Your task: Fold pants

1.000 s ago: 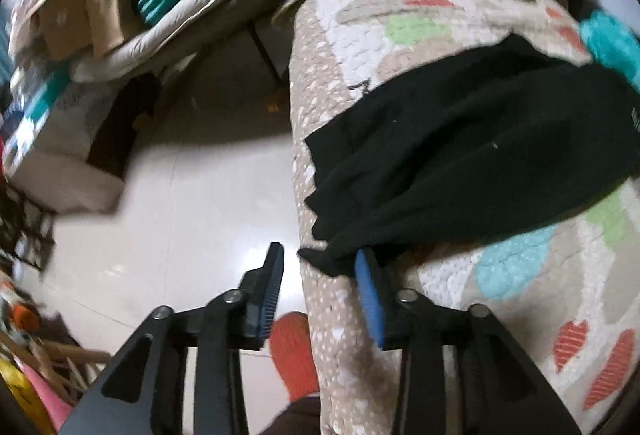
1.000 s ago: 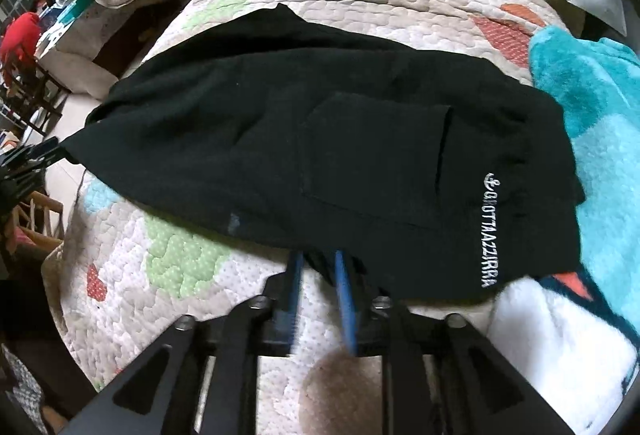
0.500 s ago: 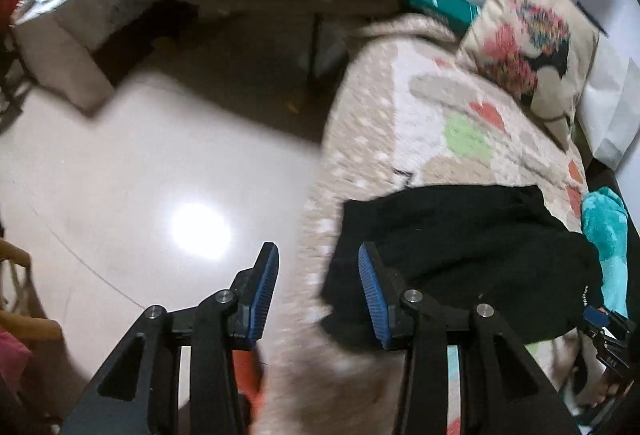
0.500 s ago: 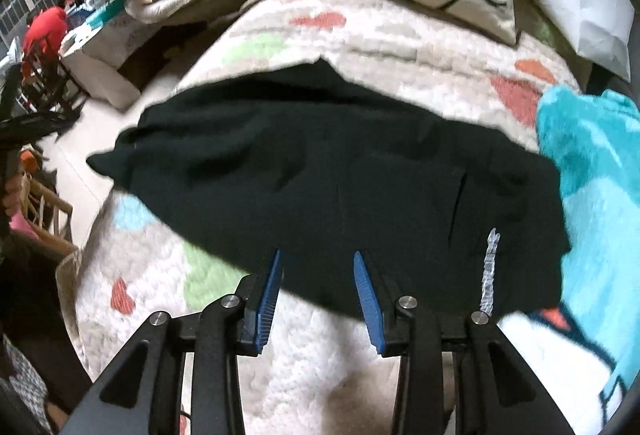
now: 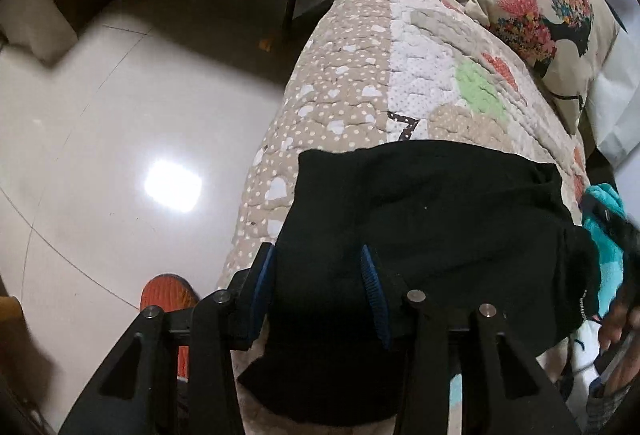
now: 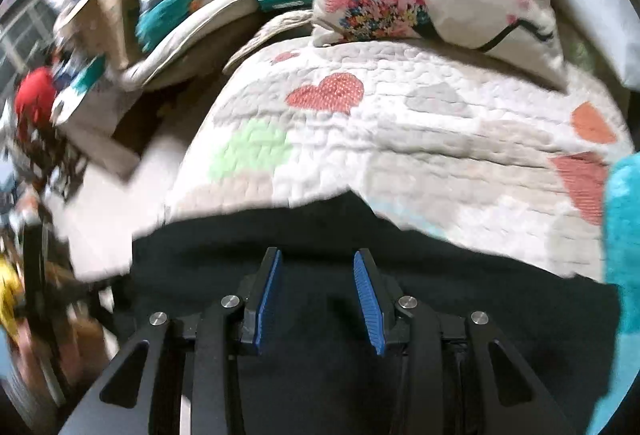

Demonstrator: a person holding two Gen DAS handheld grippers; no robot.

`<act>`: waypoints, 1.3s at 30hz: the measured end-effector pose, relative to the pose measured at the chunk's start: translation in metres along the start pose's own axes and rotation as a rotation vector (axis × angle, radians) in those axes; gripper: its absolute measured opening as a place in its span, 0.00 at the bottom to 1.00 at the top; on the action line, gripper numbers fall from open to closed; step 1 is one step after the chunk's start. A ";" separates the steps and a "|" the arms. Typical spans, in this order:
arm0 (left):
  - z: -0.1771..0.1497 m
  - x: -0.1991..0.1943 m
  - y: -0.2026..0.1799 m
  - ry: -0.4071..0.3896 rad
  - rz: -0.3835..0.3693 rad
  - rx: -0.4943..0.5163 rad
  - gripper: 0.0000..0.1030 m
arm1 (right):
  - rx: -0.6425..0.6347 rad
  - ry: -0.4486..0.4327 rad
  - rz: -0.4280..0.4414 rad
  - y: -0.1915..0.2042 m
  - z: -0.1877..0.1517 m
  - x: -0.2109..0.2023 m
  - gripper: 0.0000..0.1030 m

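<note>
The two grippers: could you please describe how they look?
The left gripper and right gripper look alike: black angular linkage arms with triangular cut-outs, silver round pivot pins, and two fingers lined with ribbed blue pads. No cables or markings show.

- The pants (image 5: 432, 219) are plain black.
- The quilt (image 6: 400, 139) is white and beige, patched with red, green and orange hearts; its side border (image 5: 332, 103) is tan with white dots and small white hearts.
- The pillow (image 5: 548, 7) is cream, printed with multicoloured flowers and a black silhouette.
- The towel (image 6: 624, 235) is teal.
- The floor (image 5: 100, 139) is glossy off-white.
- The slipper (image 5: 168, 295) is orange.
- Both hand-held grippers carry blue pads (image 6: 266, 295) on black frames.
</note>
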State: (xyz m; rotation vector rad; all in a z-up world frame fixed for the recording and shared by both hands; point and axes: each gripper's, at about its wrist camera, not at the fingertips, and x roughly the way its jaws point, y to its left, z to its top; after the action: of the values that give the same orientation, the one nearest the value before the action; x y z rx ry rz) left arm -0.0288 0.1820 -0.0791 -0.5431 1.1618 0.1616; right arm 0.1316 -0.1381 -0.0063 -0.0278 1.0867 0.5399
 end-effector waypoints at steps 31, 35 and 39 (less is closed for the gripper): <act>0.029 -0.011 -0.024 -0.065 0.034 -0.045 0.19 | 0.208 0.063 -0.076 -0.026 0.036 0.053 0.51; 0.037 -0.020 -0.012 -0.084 0.025 -0.097 0.21 | 0.139 0.142 -0.197 -0.015 0.030 0.080 0.24; 0.047 -0.028 0.009 -0.093 -0.056 -0.202 0.24 | 0.088 0.109 -0.202 -0.011 0.031 0.067 0.10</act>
State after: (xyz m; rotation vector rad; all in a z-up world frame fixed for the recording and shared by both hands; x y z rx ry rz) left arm -0.0048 0.2170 -0.0436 -0.7384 1.0442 0.2553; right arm 0.1857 -0.1117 -0.0507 -0.0902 1.1980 0.3111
